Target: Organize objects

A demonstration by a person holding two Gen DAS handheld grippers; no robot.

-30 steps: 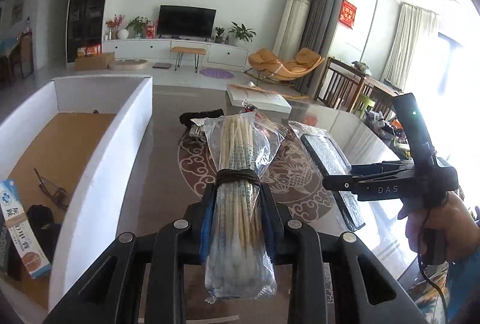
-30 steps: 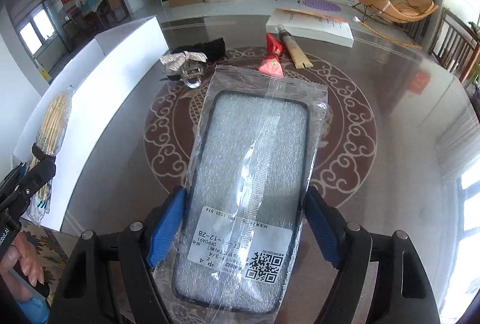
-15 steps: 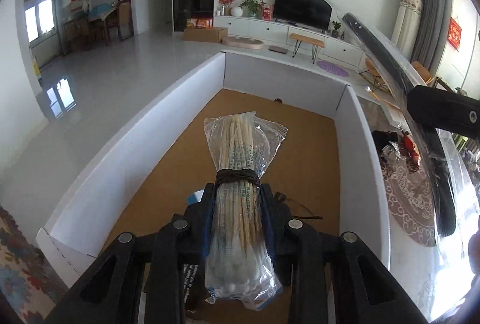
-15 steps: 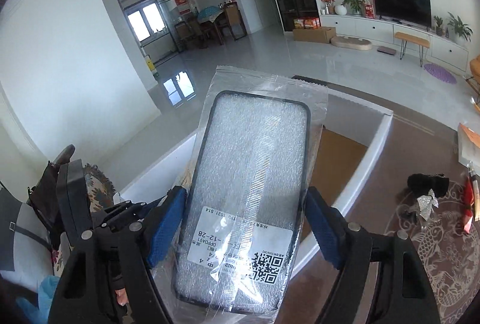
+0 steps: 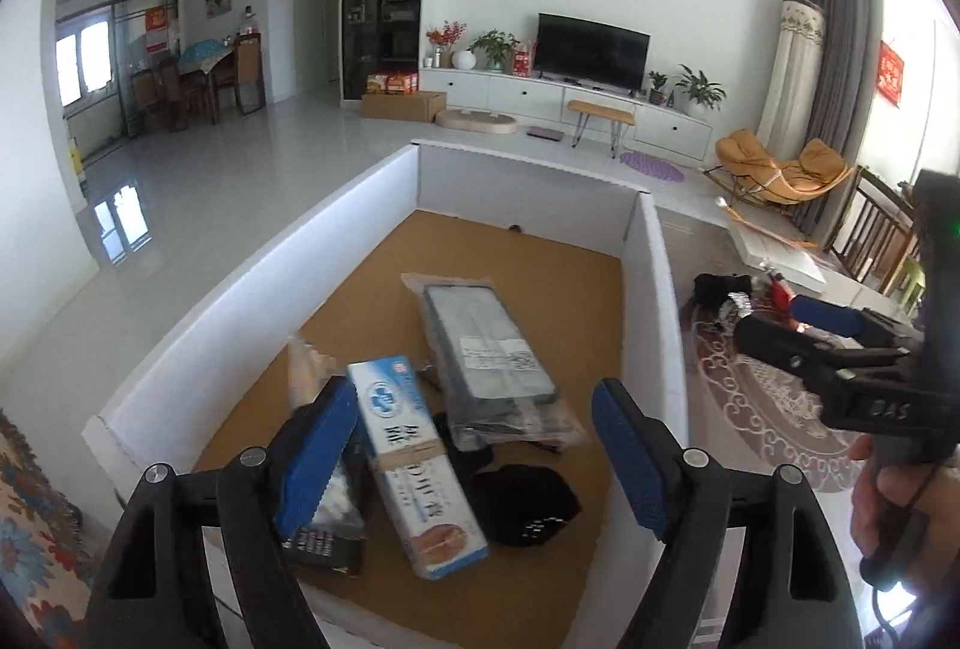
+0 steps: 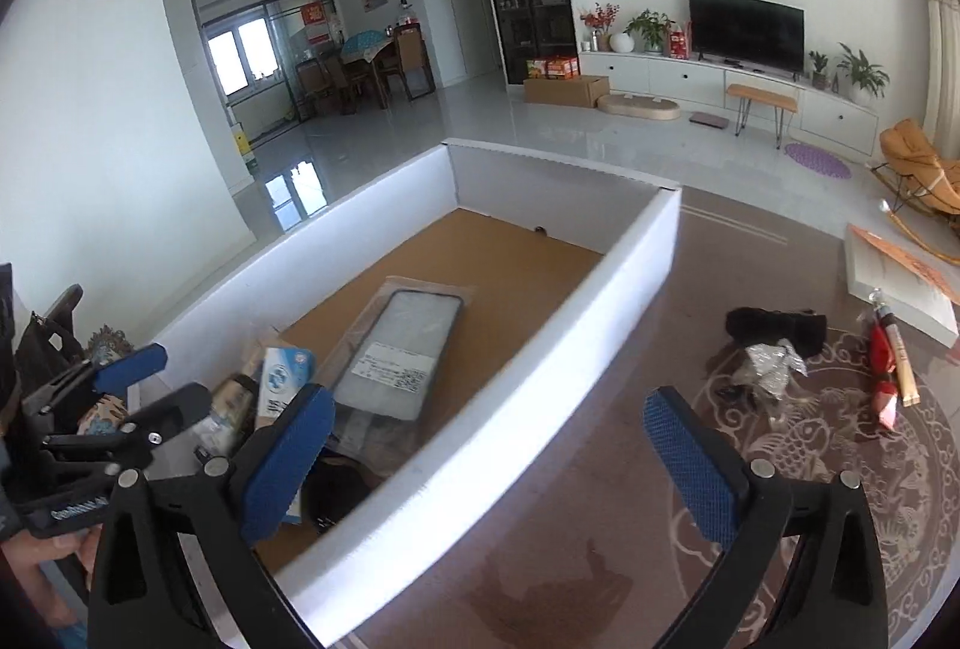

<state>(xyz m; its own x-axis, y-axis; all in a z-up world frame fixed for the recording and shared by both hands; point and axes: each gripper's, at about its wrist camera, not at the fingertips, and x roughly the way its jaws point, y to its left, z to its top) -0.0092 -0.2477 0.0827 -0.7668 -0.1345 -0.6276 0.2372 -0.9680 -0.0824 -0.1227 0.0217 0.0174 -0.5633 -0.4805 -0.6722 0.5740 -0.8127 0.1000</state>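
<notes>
- The white box (image 5: 651, 301) with a brown floor sits on the shiny table (image 6: 576, 547).
- The left gripper (image 5: 474, 445) hangs over the near end of the box. Its jaws have just been opening and now stand wide apart. Nothing is between the blue pads (image 5: 318, 445).
- The bag of cotton swabs (image 5: 312, 379) lies in the box, under the left pad. It is blurry.
- The right gripper (image 6: 492, 463) is over the near wall of the box, with one pad over the box and one over the table. Its jaws have just been opening too, and they hold nothing.
- The phone case in its clear bag (image 5: 486, 355) lies flat in the middle of the box, with a white label on it.
- A blue and white toothpaste box (image 5: 414, 463) lies in the box just beside the phone case, on the side nearer the left wall.
- A black cloth thing (image 5: 528, 505) lies in the box at the near end of the phone case.
- Out on the table, past the right wall of the box, lie a black bundle (image 6: 774, 328), a crinkly silver thing (image 6: 771, 367), a red packet (image 6: 882, 367) and a white board (image 6: 900, 277).
- In the left view a person's hand (image 5: 888, 499) grips the handle of the right gripper, beside the box.
</notes>
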